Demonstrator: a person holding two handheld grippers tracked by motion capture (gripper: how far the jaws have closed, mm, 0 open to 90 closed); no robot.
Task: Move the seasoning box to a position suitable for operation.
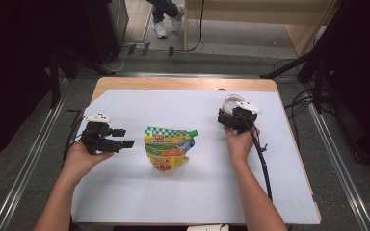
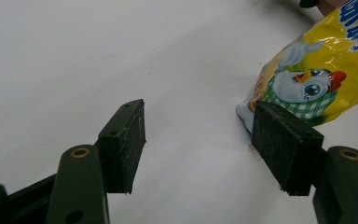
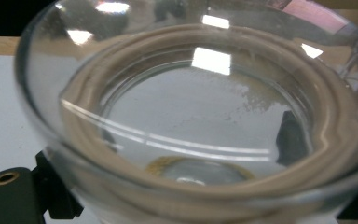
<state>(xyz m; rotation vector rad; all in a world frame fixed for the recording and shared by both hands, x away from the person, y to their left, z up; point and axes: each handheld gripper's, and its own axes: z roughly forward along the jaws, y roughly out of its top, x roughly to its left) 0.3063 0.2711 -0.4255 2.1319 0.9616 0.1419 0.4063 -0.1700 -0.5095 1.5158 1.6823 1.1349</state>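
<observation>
A yellow and green spouted food pouch lies flat on the white sheet, mid-table. My left gripper rests to its left, pointing at it. In the left gripper view that gripper is open with only the bare sheet between its pads, and the pouch, printed with a cartoon chicken, lies just beyond the right pad. At the back right, my right gripper holds a clear glass bowl. In the right gripper view the bowl sits very close, between the two jaws.
The white sheet covers most of the wooden table. A black cable trails from the right gripper along the forearm. A person's feet stand on the floor beyond the table.
</observation>
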